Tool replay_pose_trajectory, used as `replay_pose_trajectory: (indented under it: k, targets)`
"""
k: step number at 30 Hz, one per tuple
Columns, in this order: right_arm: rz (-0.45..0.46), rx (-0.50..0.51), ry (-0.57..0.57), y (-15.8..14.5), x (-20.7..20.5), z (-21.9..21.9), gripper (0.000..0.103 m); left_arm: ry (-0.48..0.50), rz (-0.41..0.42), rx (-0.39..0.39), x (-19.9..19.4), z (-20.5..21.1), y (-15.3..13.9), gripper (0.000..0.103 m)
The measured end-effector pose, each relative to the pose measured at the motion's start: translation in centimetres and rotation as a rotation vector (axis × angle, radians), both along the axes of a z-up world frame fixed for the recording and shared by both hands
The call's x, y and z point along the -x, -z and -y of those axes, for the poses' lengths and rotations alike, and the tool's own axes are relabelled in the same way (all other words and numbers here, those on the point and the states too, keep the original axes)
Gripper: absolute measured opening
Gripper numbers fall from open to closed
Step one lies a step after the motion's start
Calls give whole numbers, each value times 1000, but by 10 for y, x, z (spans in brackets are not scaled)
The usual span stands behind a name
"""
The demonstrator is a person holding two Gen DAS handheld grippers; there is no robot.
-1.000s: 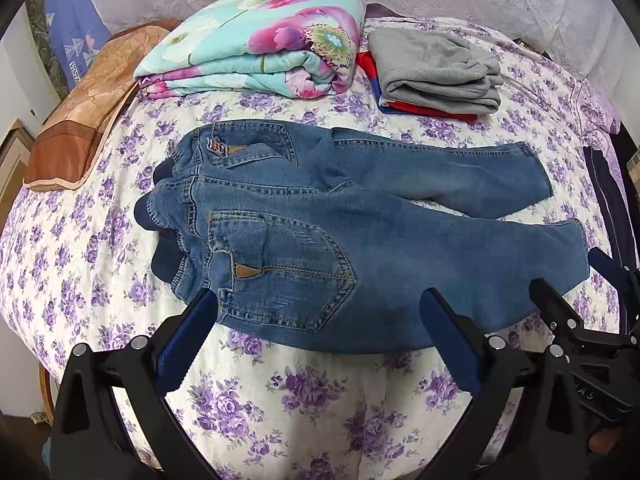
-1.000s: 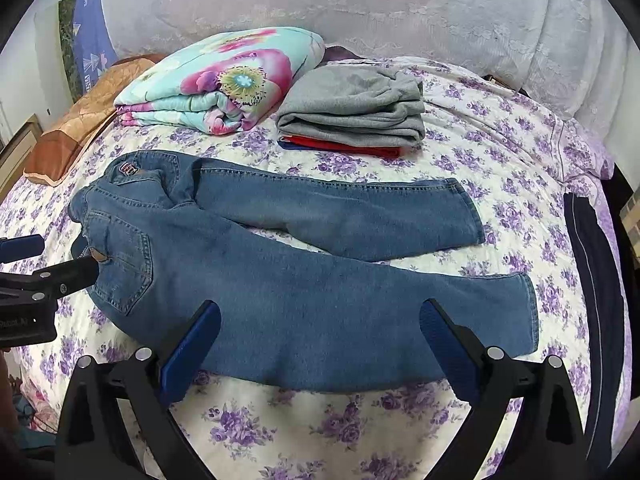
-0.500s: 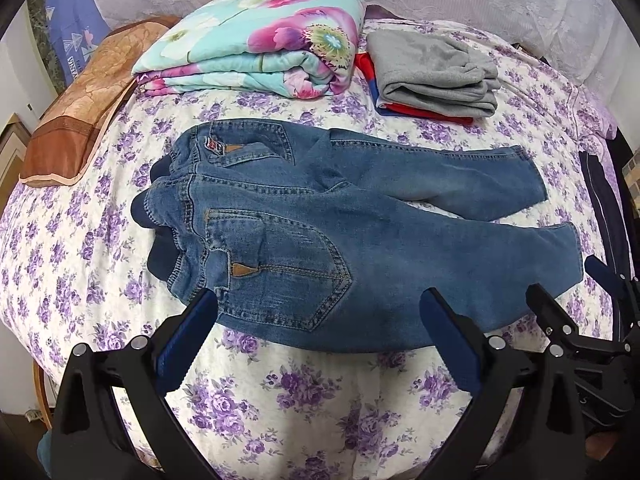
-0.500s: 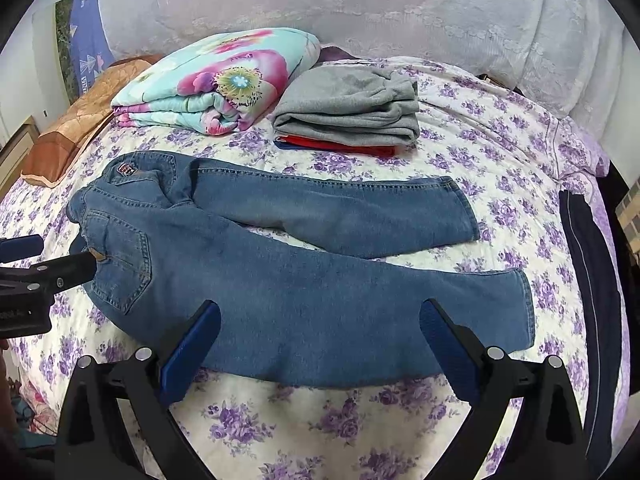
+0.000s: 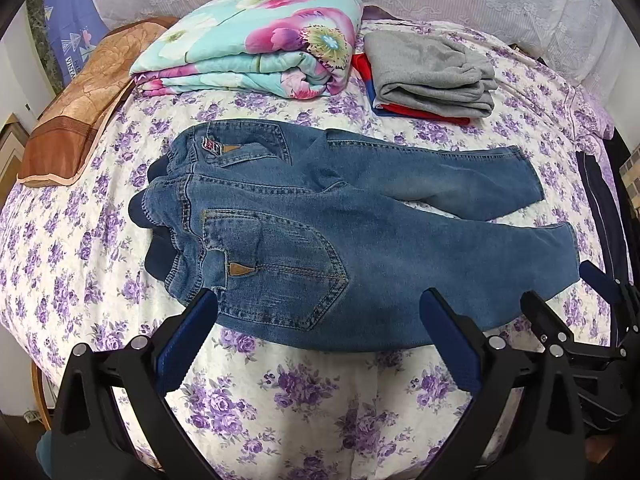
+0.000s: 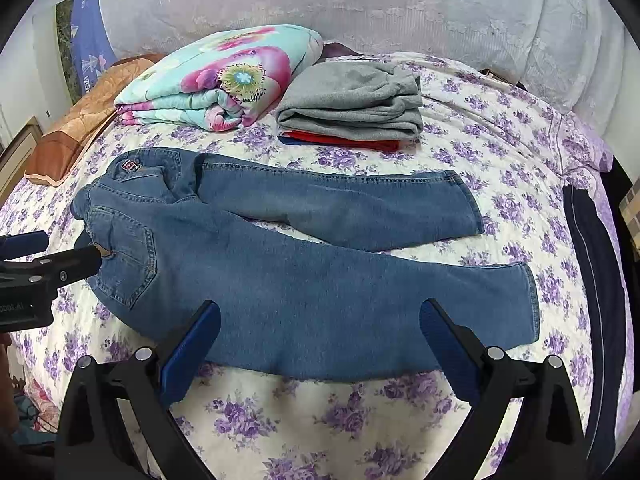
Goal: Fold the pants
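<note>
A pair of blue jeans (image 5: pixel 320 240) lies flat on the bed, back side up, waistband to the left, both legs spread to the right; it also shows in the right wrist view (image 6: pixel 300 280). My left gripper (image 5: pixel 318 320) is open and empty, hovering at the near edge of the seat, by the back pocket. My right gripper (image 6: pixel 320 332) is open and empty, hovering at the near edge of the near leg. The right gripper shows at the right of the left view (image 5: pixel 568 292); the left gripper shows at the left of the right view (image 6: pixel 52 252).
The bed has a purple-flowered cover (image 5: pixel 300 400). A folded floral quilt (image 5: pixel 256 40) and a folded grey garment on red cloth (image 5: pixel 428 72) lie behind the jeans. A brown pillow (image 5: pixel 76 100) is far left. A dark garment (image 6: pixel 596 260) hangs over the right edge.
Both grippers have drawn back a little toward me; the jeans have not moved and nothing was taken hold of.
</note>
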State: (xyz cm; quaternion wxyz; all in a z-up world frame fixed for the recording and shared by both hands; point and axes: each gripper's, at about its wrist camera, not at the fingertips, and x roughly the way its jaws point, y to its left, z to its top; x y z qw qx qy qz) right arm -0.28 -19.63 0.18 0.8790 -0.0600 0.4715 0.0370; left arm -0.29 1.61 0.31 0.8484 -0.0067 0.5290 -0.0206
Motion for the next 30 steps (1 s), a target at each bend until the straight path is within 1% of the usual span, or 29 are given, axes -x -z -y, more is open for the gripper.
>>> replay_pose_trajectory:
  k: [30]
  targets:
    - [-13, -3, -5, 1, -2, -1, 100, 2, -3, 0, 5, 6, 3, 99]
